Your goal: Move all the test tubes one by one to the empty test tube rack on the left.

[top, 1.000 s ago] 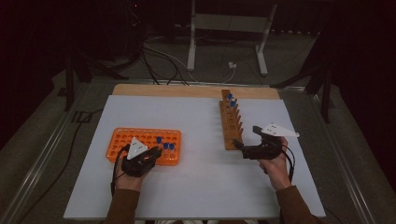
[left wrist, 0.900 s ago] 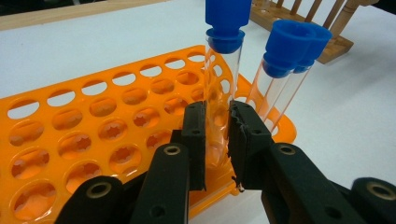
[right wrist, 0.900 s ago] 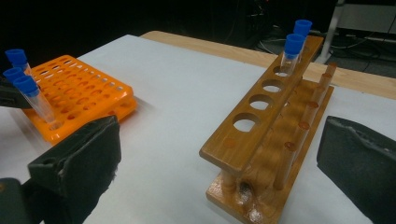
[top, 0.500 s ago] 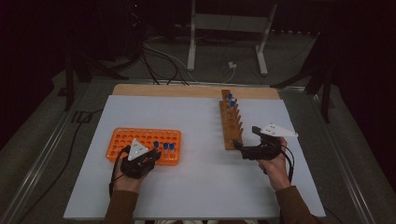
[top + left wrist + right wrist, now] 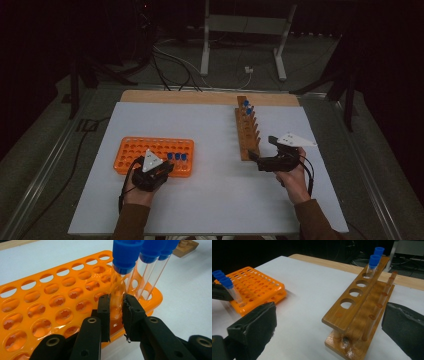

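Note:
An orange tube rack (image 5: 145, 149) lies at the table's left. Three clear tubes with blue caps (image 5: 176, 157) stand at its right end. My left gripper (image 5: 163, 170) is at that end, and in the left gripper view its jaws (image 5: 116, 308) are shut on the nearest tube (image 5: 126, 255), low on its glass. The two other tubes (image 5: 156, 252) stand just behind it. A wooden rack (image 5: 247, 131) at the right holds two blue-capped tubes (image 5: 246, 106) at its far end. My right gripper (image 5: 256, 160) is open, with nothing in it, at the rack's near end (image 5: 352, 315).
The white table top (image 5: 210, 200) has bare room between the two racks and in front of them. A wooden strip (image 5: 200, 97) runs along the far edge. Cables and a metal stand lie on the dark floor beyond.
My right gripper has edged a little to the left, closer to the wooden rack's near end. The left gripper has stayed at the orange rack's right end.

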`<state>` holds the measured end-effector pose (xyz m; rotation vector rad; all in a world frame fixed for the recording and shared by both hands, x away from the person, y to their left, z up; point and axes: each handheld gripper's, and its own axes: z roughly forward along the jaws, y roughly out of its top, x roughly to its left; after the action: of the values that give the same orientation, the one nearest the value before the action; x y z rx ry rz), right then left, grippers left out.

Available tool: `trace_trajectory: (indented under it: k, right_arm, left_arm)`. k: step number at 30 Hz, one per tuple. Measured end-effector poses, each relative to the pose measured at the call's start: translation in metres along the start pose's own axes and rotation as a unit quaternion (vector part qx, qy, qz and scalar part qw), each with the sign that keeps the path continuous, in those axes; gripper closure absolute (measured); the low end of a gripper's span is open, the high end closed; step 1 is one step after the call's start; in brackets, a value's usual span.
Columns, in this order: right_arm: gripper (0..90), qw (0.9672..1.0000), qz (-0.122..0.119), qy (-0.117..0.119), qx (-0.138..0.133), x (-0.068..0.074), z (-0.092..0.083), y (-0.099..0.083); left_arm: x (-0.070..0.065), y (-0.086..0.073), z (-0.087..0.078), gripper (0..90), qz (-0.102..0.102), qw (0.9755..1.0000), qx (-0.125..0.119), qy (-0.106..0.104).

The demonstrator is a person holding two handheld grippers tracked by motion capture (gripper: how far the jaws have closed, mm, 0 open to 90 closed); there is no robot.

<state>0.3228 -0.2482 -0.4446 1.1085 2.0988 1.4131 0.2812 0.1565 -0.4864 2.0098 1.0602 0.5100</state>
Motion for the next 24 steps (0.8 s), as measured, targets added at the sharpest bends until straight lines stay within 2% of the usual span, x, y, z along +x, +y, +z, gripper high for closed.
trace_trajectory:
  k: [5, 8, 11, 15, 19, 22, 24]
  right_arm:
    - [0.1, 1.0000, 0.000, 0.002, 0.000, 0.001, 0.000, 0.000]
    - [0.1, 1.0000, 0.002, 0.002, -0.002, 0.000, 0.000, 0.001]
    - [0.1, 1.0000, 0.003, 0.002, -0.003, 0.000, -0.001, 0.001]
    - [0.1, 1.0000, 0.004, 0.003, -0.006, -0.001, -0.001, 0.001]
    - [0.1, 0.9999, 0.009, 0.006, -0.008, 0.000, -0.001, 0.002]
    - [0.1, 0.9998, 0.011, 0.009, -0.010, 0.000, -0.001, 0.002]
    - [0.1, 0.9997, 0.017, 0.014, -0.013, 0.000, -0.002, 0.003]
  left_arm:
    - [0.001, -0.001, 0.000, 77.1, -0.001, 1.0000, -0.004, -0.002]
    - [0.002, -0.003, -0.002, 72.3, -0.002, 0.9999, -0.011, -0.011]
    - [0.005, -0.003, -0.005, 67.2, -0.010, 0.9993, -0.027, -0.024]
    - [0.009, -0.001, -0.013, 58.7, -0.020, 0.9970, -0.062, -0.042]
    - [0.014, -0.001, -0.018, 50.7, -0.028, 0.9952, -0.080, -0.048]
    - [0.017, -0.002, -0.021, 50.3, -0.040, 0.9924, -0.099, -0.060]
    - [0.019, -0.002, -0.024, 45.3, -0.045, 0.9910, -0.112, -0.059]
